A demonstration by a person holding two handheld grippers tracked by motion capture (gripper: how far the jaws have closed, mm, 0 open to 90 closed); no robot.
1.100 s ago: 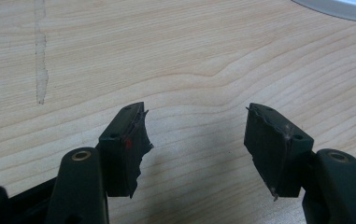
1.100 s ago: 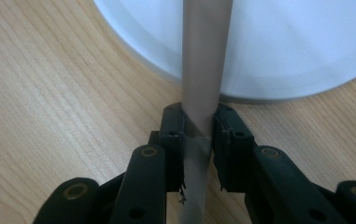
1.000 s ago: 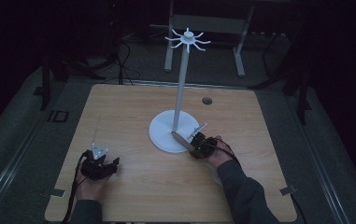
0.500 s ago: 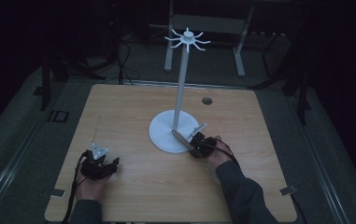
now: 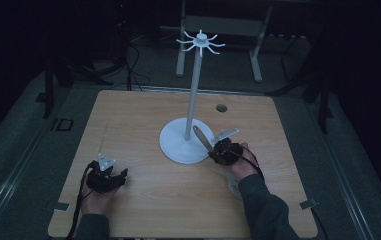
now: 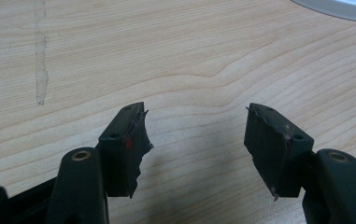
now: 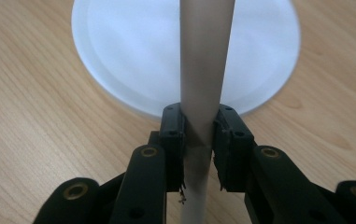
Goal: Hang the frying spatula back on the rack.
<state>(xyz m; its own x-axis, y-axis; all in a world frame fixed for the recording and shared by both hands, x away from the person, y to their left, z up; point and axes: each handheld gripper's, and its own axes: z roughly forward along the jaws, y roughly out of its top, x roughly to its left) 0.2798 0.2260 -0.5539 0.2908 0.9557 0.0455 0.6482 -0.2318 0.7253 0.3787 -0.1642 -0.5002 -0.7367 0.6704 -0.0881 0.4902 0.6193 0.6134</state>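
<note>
Spatula handle (image 7: 199, 140) pinched in right hand-held gripper (image 5: 217, 149), long axis angled up toward stand base (image 5: 178, 146).

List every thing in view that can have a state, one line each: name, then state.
Left gripper: open, nothing between its jaws, low over bare wood.
Right gripper: shut on the handle.
Handle: pale, rod-like, clamped, its far end raised over the stand's base.
Stand: upright on the table, its top hooks bare.
Table: wooden, a dark round hole near its far edge.
</note>
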